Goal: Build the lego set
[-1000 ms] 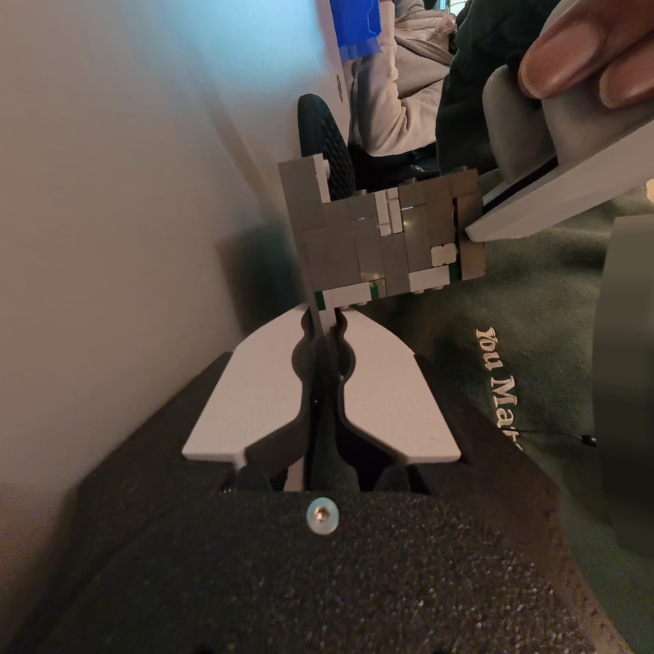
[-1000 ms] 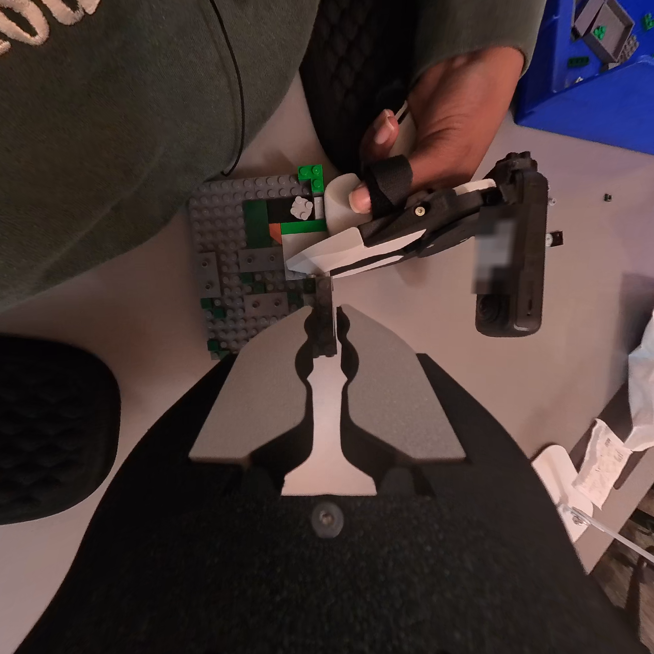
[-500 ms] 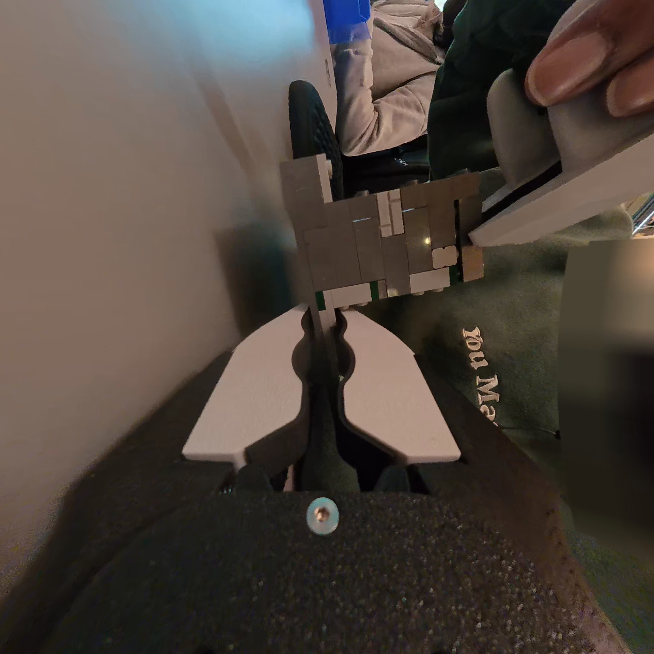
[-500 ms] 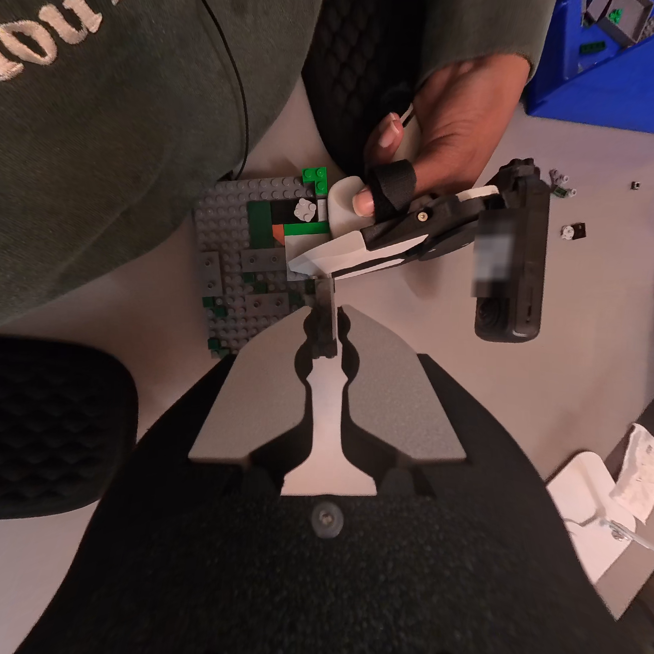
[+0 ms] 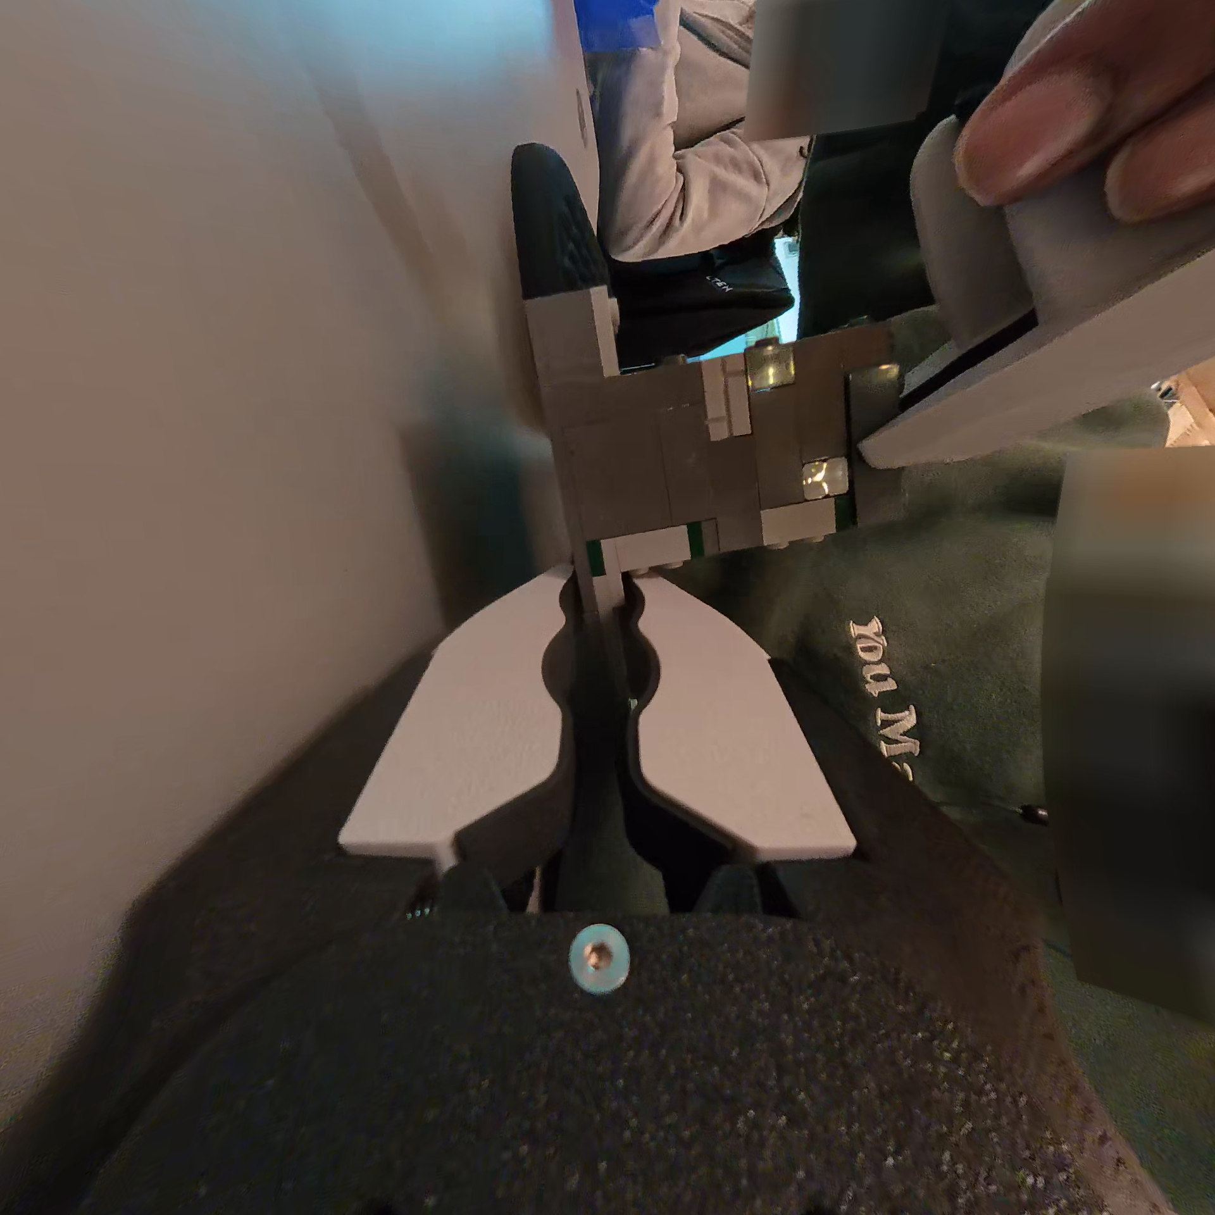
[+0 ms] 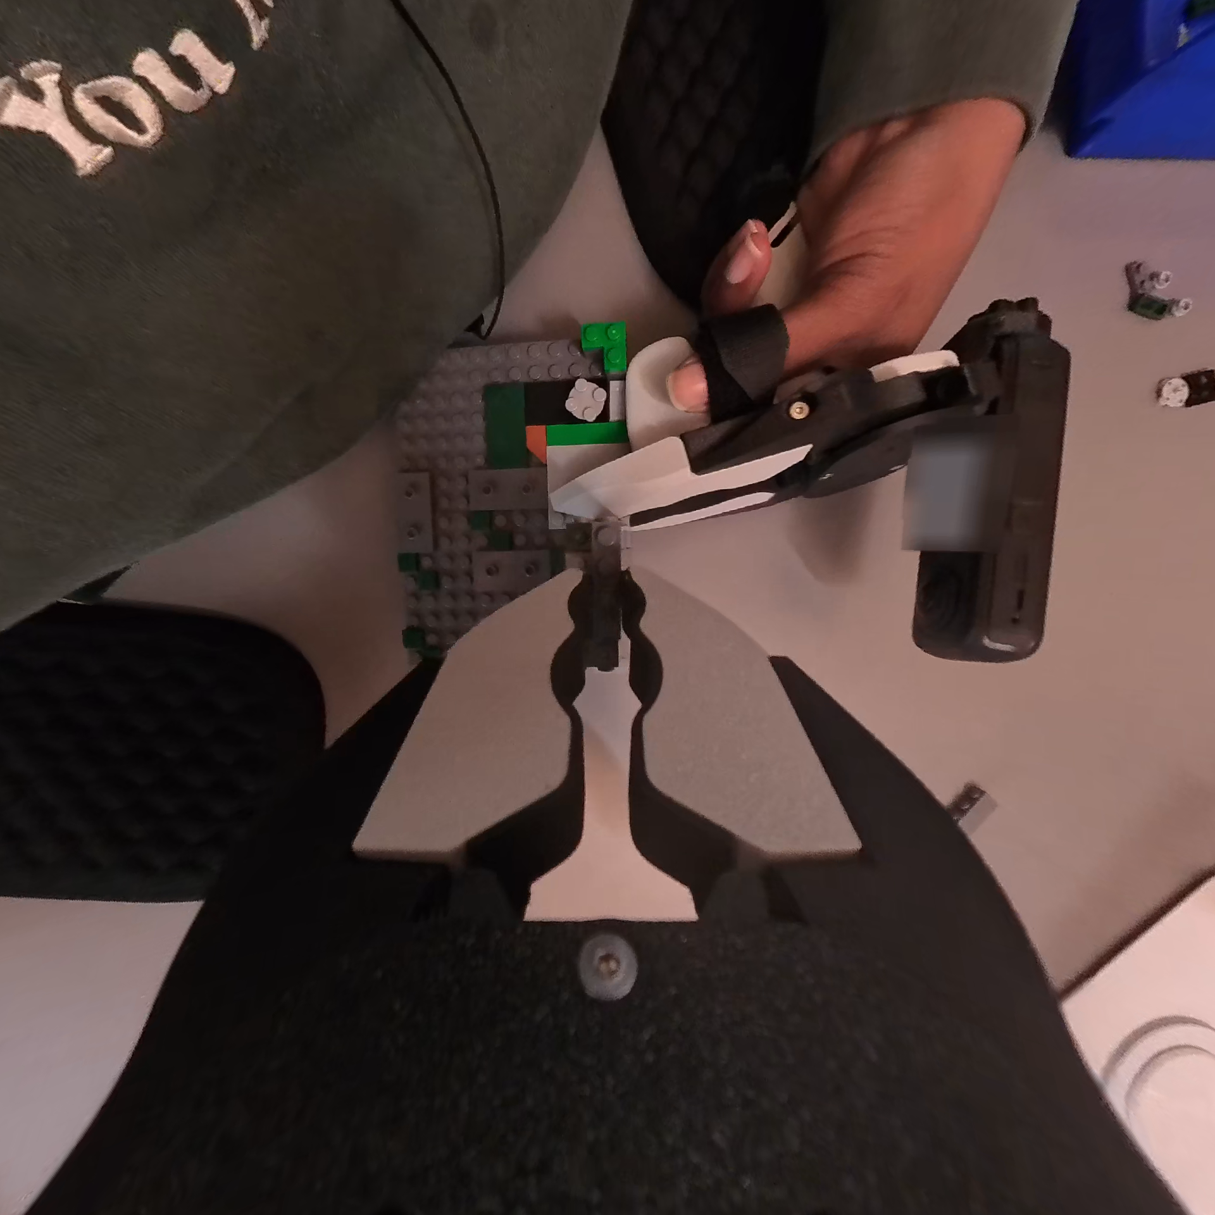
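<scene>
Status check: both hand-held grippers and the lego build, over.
Left hand-held gripper shut on lego build edge. Right hand-held gripper shut on dark grey piece at the build's corner. Nothing in the way.

Each gripper [image 5: 601, 582] [image 6: 601, 578] has pale grey scalloped fingers on a speckled black body with a silver screw [image 5: 598, 966]; the person wears a dark green sweatshirt [image 6: 263, 263]

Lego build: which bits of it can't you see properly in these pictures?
- Left wrist view: the lego build shows only one grey face. Its studded side faces away.
- Right wrist view: the left gripper covers the build's right edge.
- Right wrist view: the right gripper hides most of the dark piece it pinches.
- Right wrist view: the loose parts are too small to identify.
</scene>
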The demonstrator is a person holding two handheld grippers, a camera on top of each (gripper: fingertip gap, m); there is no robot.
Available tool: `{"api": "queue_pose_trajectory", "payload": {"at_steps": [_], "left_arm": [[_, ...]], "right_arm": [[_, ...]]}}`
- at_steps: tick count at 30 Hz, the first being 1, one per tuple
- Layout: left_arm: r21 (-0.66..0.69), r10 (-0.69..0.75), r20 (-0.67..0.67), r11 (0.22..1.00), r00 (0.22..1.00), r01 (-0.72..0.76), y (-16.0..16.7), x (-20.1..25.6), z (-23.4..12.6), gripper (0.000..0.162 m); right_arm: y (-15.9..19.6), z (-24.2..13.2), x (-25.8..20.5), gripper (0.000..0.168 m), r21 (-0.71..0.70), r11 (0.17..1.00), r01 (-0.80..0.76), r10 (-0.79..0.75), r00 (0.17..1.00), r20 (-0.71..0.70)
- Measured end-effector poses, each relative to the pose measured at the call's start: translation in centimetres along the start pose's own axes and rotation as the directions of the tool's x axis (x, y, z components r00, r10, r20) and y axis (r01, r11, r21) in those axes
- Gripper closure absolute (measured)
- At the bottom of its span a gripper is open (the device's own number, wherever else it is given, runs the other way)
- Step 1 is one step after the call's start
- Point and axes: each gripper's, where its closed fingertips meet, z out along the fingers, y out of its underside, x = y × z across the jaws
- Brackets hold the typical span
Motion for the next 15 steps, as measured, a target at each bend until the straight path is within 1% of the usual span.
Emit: {"api": "queue_pose_trajectory", "payload": {"at_steps": [3, 9, 13, 15], "left_arm": [[0.007, 0.004, -0.004, 1.0, 1.0, -0.004, 0.0, 0.04, -0.06, 0.152], [0.024, 0.033, 0.016, 0.999, 0.999, -0.034, -0.09, -0.1, -0.13, 0.152], [0.016, 0.037, 0.032, 0.999, 0.999, -0.038, -0.01, -0.16, 0.03, 0.152], [0.018, 0.024, 0.027, 1.0, 0.999, -0.025, -0.09, -0.04, 0.17, 0.152]], "right_arm": [[-0.1, 0.04, 0.03, 0.161, -0.009, 1.0, 0.027, -0.027, 0.999, -0.033], [-0.05, 0.11, 0.11, 0.16, -0.074, 0.993, 0.096, -0.104, 0.988, -0.118], [0.52, 0.09, -0.1, 0.16, -0.103, 0.991, 0.081, -0.094, 0.987, -0.132], [0.52, -0.05, -0.11, 0.16, -0.088, 0.995, 0.056, -0.068, 0.988, -0.138]]}}
